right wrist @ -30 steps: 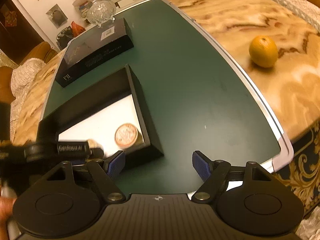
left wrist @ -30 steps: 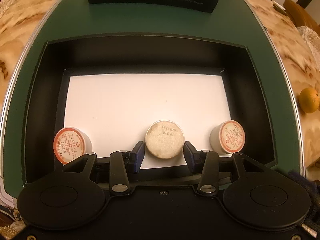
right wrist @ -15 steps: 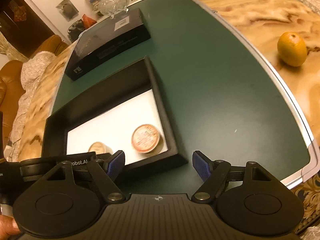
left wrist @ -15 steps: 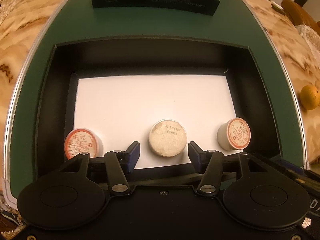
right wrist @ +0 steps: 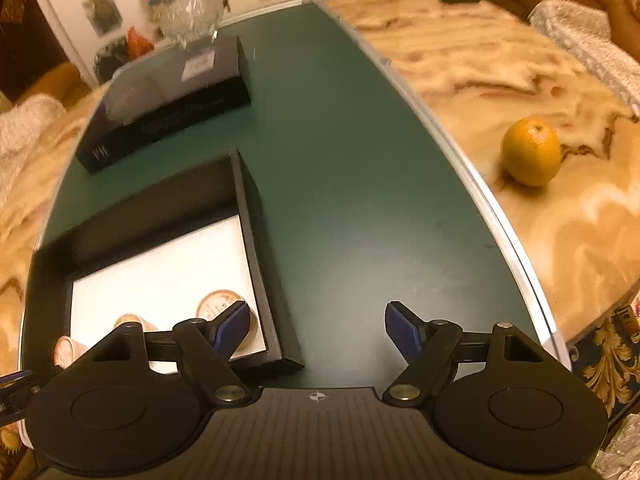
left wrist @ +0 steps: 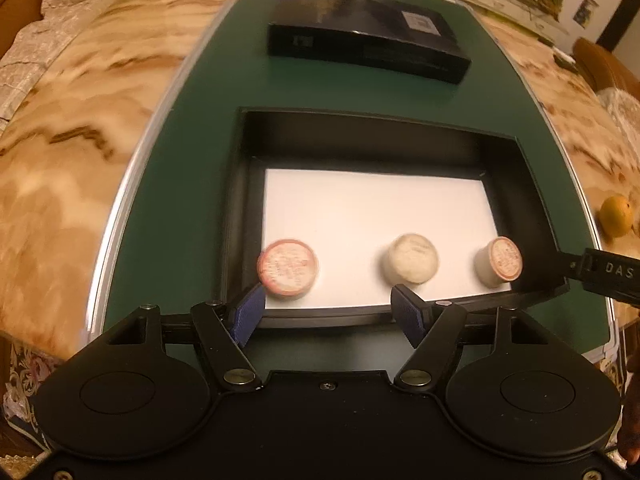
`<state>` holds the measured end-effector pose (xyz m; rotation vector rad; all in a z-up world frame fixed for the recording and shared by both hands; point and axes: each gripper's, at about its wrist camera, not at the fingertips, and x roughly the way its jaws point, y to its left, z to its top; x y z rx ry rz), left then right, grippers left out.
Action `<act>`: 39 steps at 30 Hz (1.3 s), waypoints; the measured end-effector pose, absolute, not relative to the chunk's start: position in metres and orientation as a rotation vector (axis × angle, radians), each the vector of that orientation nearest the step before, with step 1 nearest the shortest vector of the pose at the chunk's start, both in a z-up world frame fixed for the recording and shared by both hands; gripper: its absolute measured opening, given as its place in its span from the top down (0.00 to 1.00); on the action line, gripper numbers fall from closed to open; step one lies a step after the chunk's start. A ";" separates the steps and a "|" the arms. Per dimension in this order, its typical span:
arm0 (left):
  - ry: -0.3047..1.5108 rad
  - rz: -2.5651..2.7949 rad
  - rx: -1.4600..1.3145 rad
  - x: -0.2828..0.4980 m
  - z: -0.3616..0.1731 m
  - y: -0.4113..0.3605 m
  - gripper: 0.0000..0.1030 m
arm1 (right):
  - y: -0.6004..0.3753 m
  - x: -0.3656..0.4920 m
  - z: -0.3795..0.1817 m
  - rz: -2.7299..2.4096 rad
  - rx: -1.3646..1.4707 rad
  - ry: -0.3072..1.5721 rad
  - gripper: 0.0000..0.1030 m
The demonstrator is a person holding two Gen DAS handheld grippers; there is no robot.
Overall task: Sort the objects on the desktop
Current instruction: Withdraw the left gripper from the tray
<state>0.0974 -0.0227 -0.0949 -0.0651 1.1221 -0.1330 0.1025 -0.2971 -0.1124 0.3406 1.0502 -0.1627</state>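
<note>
Left gripper (left wrist: 326, 312): jaws opening, nothing between, just short of black tray (left wrist: 536, 184). Three small tubs inside: red-lidded tub (left wrist: 288, 266) ahead-left, pale tub (left wrist: 410, 258) ahead-right, third tub (left wrist: 498, 260) far right. Placing step looks done. Right gripper (right wrist: 316, 326): spread wide, empty. Next likely: find remaining item; orange (right wrist: 531, 151) ahead-right.

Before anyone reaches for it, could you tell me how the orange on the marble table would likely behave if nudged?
The orange is round and sits free on smooth marble, so it would probably roll. Its dimpled peel likely grips pads reasonably well.

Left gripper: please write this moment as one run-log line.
left gripper: opening, empty | three small jars: in black tray | right gripper: open, empty
</note>
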 end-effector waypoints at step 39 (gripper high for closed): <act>1.120 -0.035 0.041 0.078 -0.072 -0.014 0.06 | -0.206 0.059 -0.064 -0.195 0.150 1.052 0.03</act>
